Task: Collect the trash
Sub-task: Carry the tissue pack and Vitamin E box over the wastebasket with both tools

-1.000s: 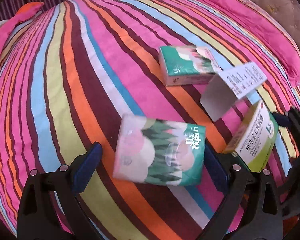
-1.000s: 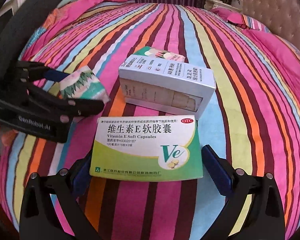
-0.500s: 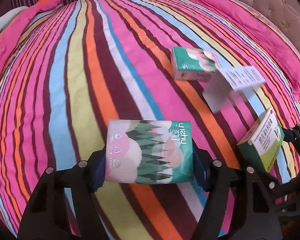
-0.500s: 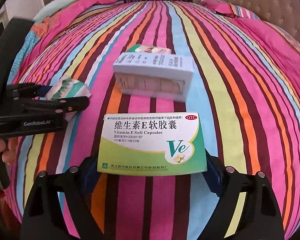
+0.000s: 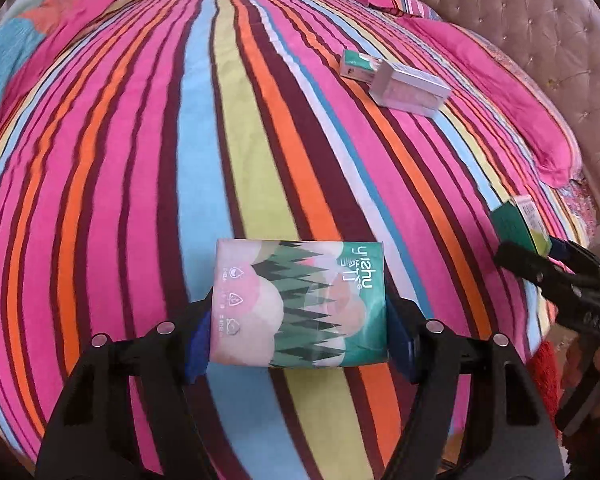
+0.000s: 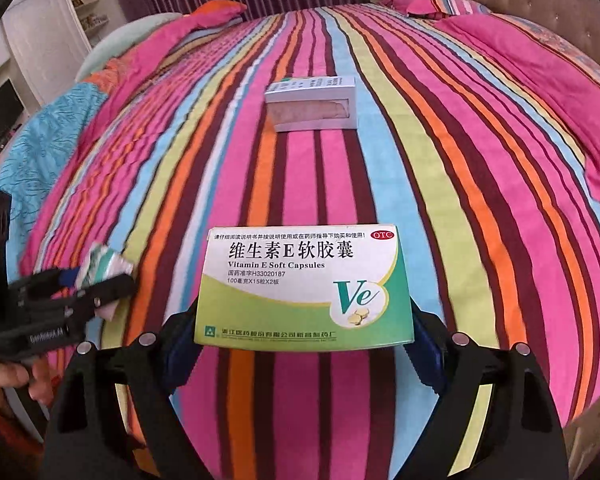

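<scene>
Two items are up off the striped cotton bedspread (image 5: 228, 128): my left gripper (image 5: 298, 340) is clamped on a soft green-and-pink tissue pack (image 5: 300, 304), my right gripper (image 6: 304, 340) on a green-white cardboard vitamin E box (image 6: 306, 288). Behind a grey-white carton (image 6: 312, 104) w/ window, prob. another tissue pack (image 5: 356, 65), mostly hidden. Tufted headboard (image 5: 532, 32) at right.
</scene>
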`<state>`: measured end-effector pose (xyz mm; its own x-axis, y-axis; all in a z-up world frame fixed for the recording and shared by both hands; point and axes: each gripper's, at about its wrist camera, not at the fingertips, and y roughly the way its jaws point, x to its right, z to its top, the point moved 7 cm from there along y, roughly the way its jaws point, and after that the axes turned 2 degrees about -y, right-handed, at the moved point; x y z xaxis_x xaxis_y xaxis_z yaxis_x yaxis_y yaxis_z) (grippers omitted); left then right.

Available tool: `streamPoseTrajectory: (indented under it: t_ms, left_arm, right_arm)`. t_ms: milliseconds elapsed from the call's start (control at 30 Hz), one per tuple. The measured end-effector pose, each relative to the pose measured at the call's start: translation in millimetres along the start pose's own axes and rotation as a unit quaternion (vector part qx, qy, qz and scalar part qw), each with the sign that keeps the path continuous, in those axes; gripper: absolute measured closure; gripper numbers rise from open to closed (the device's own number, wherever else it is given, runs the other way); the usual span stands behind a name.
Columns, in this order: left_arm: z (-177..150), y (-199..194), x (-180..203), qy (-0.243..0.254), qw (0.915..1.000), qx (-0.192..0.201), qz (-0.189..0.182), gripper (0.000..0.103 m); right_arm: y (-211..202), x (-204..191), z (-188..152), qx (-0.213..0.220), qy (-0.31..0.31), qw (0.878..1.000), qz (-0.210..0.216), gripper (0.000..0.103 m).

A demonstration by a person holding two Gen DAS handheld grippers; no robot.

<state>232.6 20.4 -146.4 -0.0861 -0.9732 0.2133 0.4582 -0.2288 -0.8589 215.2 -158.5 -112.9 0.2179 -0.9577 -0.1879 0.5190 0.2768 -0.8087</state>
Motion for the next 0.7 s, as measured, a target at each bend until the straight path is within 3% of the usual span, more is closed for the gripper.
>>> streamPoseTrajectory:
  t_ms: [333, 700]
  left_arm:
    - [-84, -43, 12, -0.004, 0.9998, -0.009, -0.016, 0.034]
    - [-171, -58, 30, -0.002, 0.9984, -0.052, -0.024, 0.034]
  right_arm:
    - [-34, -13, -45, 0.009, 0.007, 1.000, 0.022, 0.021]
    - [-64, -16, -105, -0.012, 0.020, 0.999, 0.036, 0.021]
